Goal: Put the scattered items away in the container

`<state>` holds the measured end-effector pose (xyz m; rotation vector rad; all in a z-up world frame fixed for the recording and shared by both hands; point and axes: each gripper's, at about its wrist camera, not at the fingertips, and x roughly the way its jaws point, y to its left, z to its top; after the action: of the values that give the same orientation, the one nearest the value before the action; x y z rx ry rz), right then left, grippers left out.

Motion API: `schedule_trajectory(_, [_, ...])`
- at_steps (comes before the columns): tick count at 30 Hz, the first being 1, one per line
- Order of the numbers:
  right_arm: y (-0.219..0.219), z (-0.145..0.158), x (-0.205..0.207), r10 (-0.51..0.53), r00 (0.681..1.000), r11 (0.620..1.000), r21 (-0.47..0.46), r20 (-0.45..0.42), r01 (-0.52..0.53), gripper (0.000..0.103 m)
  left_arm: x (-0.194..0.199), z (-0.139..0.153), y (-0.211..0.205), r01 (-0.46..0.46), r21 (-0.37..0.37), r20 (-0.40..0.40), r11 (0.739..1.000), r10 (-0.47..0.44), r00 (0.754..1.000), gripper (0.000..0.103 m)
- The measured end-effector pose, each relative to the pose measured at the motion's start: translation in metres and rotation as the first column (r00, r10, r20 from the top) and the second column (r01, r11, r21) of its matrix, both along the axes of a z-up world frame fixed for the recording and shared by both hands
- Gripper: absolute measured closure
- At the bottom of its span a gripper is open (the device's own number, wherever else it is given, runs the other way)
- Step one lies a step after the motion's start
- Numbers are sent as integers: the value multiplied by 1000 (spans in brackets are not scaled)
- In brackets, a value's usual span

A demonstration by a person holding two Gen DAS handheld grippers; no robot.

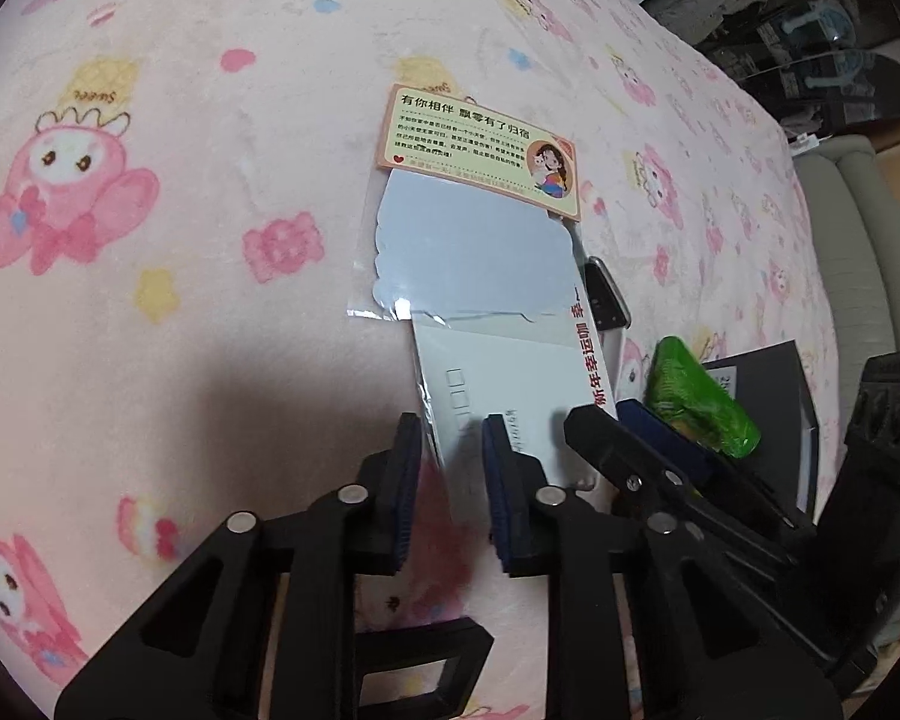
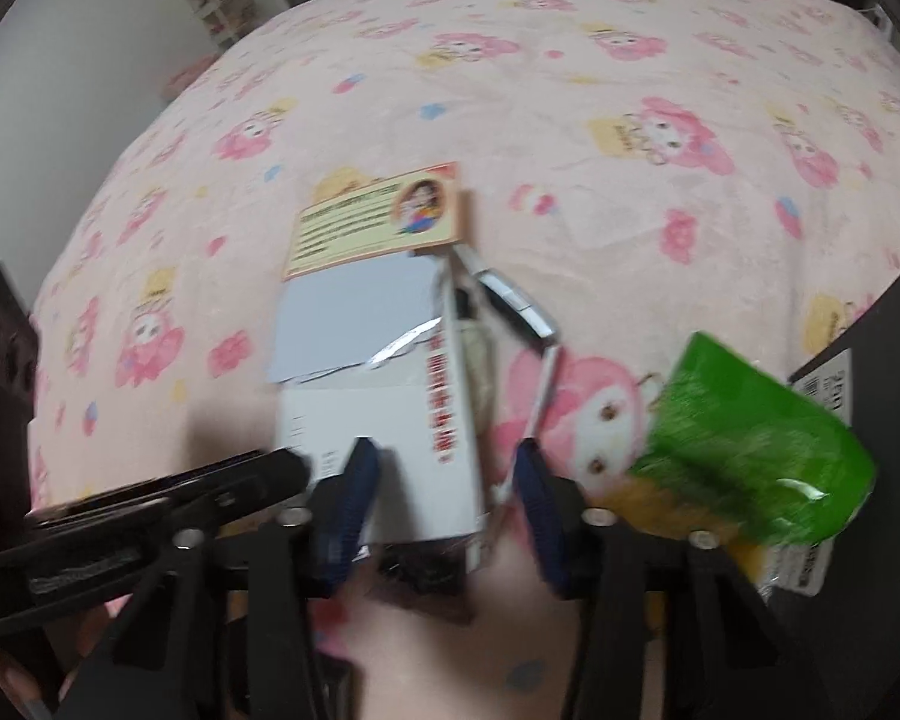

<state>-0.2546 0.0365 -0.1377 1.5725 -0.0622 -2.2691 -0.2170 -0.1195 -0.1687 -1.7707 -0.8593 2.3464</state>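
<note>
A white box (image 1: 510,378) with red lettering down one side lies on the pink blanket (image 1: 210,180). A clear packet (image 1: 474,252) holding a pale blue shape under an orange header card rests over its far end. My left gripper (image 1: 451,426) is open, with the box's near left edge between its pads. In the right wrist view my right gripper (image 2: 444,456) is open wide around the white box (image 2: 390,420) at its near end. A green packet (image 2: 750,438) lies just right of it. A silver metal object (image 2: 516,300) sits at the box's right side.
A black box (image 1: 774,408) with a label lies at the right, behind the green packet (image 1: 696,402). The right gripper (image 1: 618,414) crowds in beside my left one. A grey cushion (image 1: 852,252) borders the blanket on the right. Open blanket stretches to the left and beyond.
</note>
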Motion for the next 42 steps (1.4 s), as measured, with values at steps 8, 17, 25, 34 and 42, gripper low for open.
schedule_trajectory(8, [-3,14,29,41,998,999,27,-51,-40,86,16,15,11,65,22,-33,998,-65,997,93])
schedule_trajectory(17, [11,23,51,38,999,998,45,-30,-37,87,31,30,3,51,70,-57,996,-47,997,89])
schedule_trajectory(25, [15,11,14,-32,999,999,-14,15,32,61,13,-4,-24,-96,124,49,988,90,995,70])
schedule_trajectory(34, [-13,-21,1,46,998,999,-14,43,-46,54,2,-26,-21,-118,78,99,990,110,989,72])
schedule_trajectory(42, [-12,-11,14,59,998,998,10,3,-59,65,6,-20,-2,-24,86,82,996,17,996,77])
